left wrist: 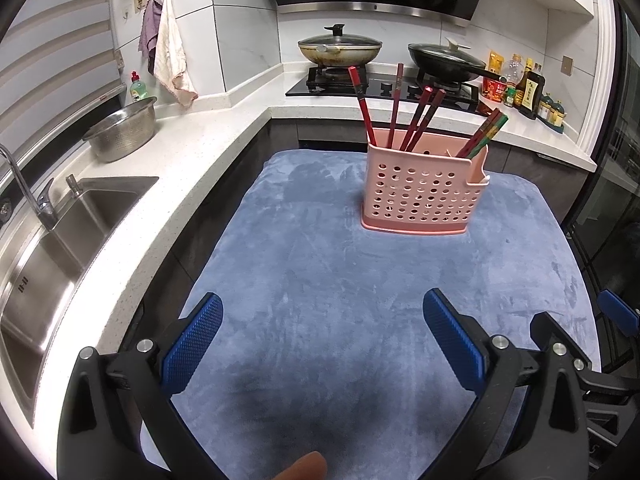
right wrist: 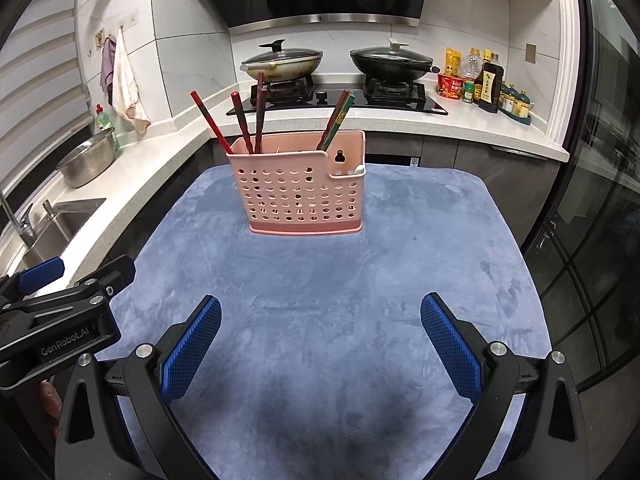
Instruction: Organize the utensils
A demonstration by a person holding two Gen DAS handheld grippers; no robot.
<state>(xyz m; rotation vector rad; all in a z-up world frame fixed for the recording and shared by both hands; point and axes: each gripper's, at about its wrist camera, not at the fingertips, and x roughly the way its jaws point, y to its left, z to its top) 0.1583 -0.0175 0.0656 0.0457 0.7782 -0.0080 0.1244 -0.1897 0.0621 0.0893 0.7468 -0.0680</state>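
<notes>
A pink perforated utensil holder point(left wrist: 420, 196) stands upright on the blue mat point(left wrist: 320, 300), also in the right wrist view point(right wrist: 304, 196). Several dark red chopsticks point(left wrist: 400, 116) lean in its left part, and a red-and-green pair point(left wrist: 486, 134) leans in its right part; both groups also show in the right wrist view point(right wrist: 244, 120) point(right wrist: 338, 118). My left gripper point(left wrist: 322, 336) is open and empty, low over the mat's near end. My right gripper point(right wrist: 320, 336) is open and empty, beside the left one point(right wrist: 60, 308).
A white counter point(left wrist: 180, 168) runs along the left with a steel sink point(left wrist: 60, 232), faucet point(left wrist: 24, 184) and steel colander point(left wrist: 122, 130). A stove with two lidded pans point(left wrist: 340, 46) point(left wrist: 444, 58) and sauce bottles point(left wrist: 516, 84) stand behind the mat. A glass door point(right wrist: 592, 200) is at right.
</notes>
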